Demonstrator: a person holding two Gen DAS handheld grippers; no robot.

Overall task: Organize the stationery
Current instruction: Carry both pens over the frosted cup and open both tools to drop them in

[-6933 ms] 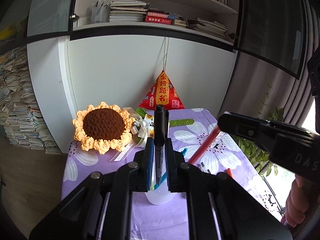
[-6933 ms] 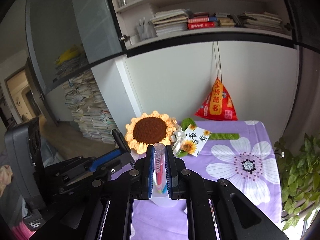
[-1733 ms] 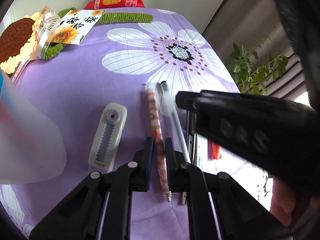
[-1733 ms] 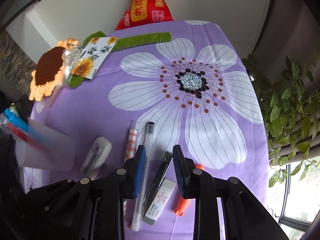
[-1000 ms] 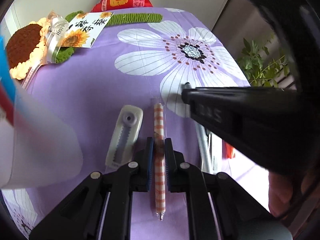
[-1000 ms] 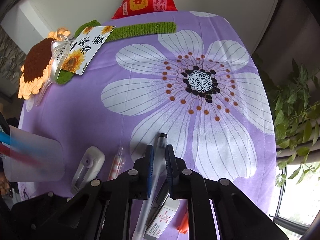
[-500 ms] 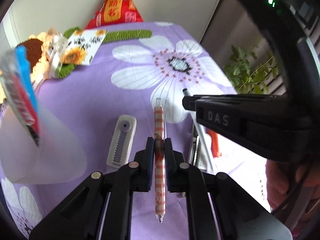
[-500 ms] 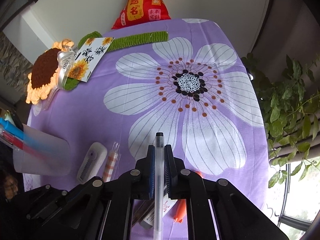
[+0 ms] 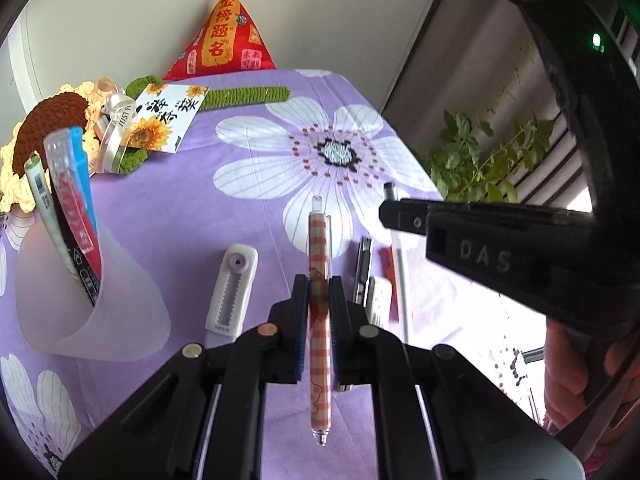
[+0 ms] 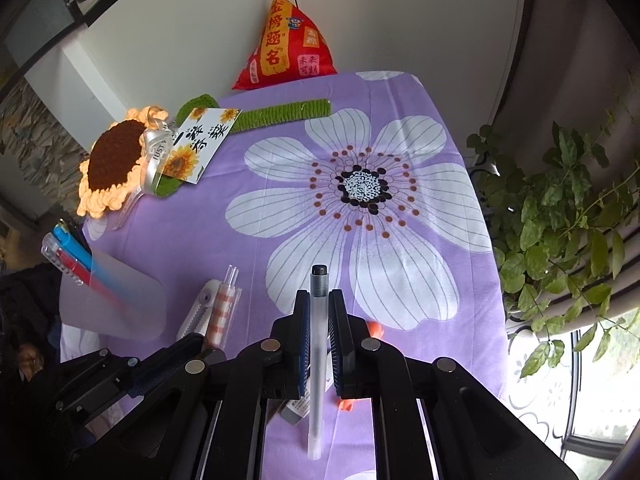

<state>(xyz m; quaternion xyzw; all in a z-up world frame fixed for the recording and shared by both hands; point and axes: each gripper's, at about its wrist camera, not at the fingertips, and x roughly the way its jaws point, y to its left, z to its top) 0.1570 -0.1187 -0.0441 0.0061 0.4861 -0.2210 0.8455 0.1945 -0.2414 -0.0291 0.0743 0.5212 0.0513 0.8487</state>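
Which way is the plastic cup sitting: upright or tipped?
Upright: the cup stands on the tablecloth, open mouth up, pens sticking out.

I'm working in a home study: a table under a purple flower-print cloth (image 10: 280, 240), a crocheted sunflower (image 10: 110, 164), a red hanging charm pouch (image 10: 286, 46), stacked books (image 10: 36, 152), a leafy houseplant (image 10: 560, 216).

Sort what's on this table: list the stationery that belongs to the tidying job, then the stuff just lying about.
Job: checked pen, clear pen, cup, correction tape, eraser, orange marker.

Lying about: crochet sunflower, sunflower card, red pouch, plant.
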